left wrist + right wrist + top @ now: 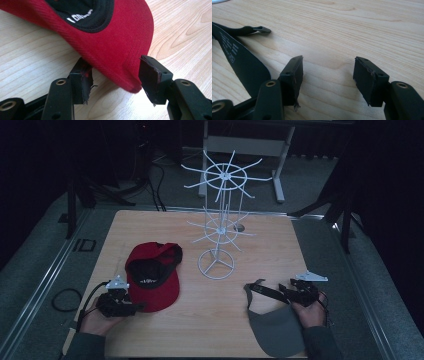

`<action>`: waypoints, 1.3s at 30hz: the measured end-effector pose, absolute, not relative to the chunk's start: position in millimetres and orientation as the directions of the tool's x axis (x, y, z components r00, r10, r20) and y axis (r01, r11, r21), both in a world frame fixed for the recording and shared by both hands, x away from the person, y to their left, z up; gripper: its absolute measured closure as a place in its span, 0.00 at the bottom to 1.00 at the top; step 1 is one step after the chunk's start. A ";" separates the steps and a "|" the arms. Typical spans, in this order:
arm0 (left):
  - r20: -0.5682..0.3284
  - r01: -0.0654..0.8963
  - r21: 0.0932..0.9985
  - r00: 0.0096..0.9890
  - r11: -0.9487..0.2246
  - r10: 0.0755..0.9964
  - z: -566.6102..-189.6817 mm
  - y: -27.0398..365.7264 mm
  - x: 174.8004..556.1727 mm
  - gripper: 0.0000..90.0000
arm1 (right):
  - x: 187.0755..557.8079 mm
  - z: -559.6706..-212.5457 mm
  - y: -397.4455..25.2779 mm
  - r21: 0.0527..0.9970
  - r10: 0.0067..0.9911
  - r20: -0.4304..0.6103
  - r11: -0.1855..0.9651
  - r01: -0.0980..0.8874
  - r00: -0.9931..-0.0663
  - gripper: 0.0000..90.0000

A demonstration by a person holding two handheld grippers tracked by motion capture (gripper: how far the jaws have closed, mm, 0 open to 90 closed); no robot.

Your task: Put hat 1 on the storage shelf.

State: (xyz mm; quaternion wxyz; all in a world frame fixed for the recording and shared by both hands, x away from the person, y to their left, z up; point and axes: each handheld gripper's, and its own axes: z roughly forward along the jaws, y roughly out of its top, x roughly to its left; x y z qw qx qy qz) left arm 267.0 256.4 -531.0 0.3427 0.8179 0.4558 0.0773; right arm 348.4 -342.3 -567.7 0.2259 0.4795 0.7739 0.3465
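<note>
A red cap point(152, 276) with a black lining lies upside down on the left of the wooden table point(210, 320). My left gripper point(140, 306) is at the cap's near edge. In the left gripper view this gripper point(116, 77) is open, and the tip of the red brim point(117, 50) reaches between the jaws unclamped. A grey visor point(274, 326) with a dark strap point(264, 290) lies at the front right. My right gripper point(282, 291) sits beside that strap. In the right gripper view it point(329, 75) is open over bare wood, with the strap point(242, 57) just left of its left jaw.
A white wire display rack point(219, 220) with two tiers of spokes stands on a ring base point(216, 264) at the table's centre back. A black cable loop point(65, 299) lies on the floor to the left. A white frame point(245, 145) stands behind the table.
</note>
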 end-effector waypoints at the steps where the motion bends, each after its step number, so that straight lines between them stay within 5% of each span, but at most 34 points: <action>1: -0.185 0.693 0.629 0.574 -0.353 0.798 -531.5 255.8 267.8 0.50 | 348.4 -567.7 -342.3 0.753 0.899 -0.017 0.300 0.586 -0.438 0.46; 39: -0.231 0.722 0.583 0.587 -0.373 0.776 -546.5 245.7 283.9 0.59 | 348.4 -567.7 -342.2 0.753 0.899 -0.018 0.300 0.586 -0.437 0.45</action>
